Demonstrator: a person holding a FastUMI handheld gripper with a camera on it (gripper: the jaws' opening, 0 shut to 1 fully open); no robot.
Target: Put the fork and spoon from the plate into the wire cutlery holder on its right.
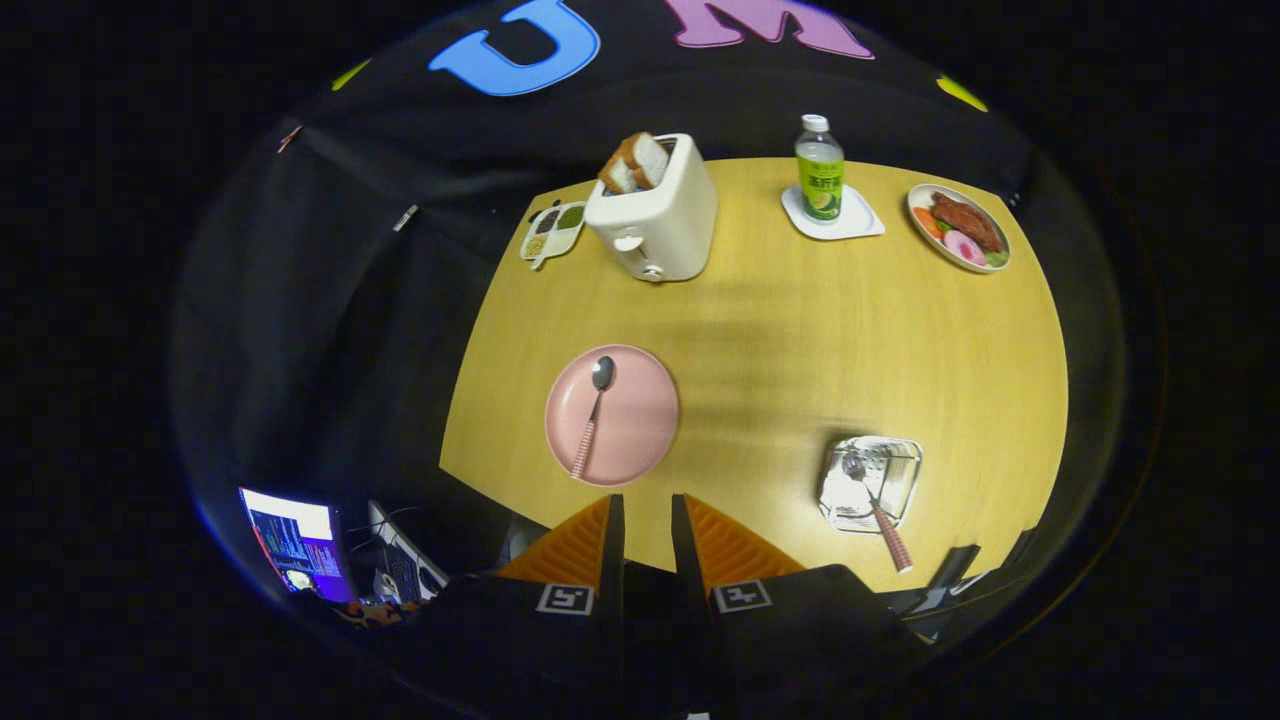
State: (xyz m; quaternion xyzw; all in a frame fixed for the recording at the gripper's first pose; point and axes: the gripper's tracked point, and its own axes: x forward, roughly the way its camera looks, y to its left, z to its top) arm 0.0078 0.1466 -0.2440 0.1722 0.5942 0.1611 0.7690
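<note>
While the tongs [647, 520] hang high over the near edge of the tabletop [800, 340], their two orange fingers [575, 545] stand a narrow gap apart with nothing between them. Just ahead of the left finger lies the pink plate [630, 440], close to the near-left corner of the tabletop, and the spoon [593, 412] rests on its left half, bowl pointing away and striped handle reaching the plate's near rim. Off to the right of the fingers, near the front edge, stands the wire cutlery holder [870, 482]; the fork [875, 505] already sits in it, tines down inside, its striped handle leaning out over the near side. Between plate and holder the wood is bare, and the broad middle of the tabletop is open too. Along the far side stand a white toaster [655, 215] with bread slices [635, 162] in it, a small divided dish [552, 232] just left of it, a green bottle [819, 168] on a white coaster [850, 222], and a plate of food [958, 228] by the far-right corner. Below the near-left corner a lit screen [297, 545] glows.
</note>
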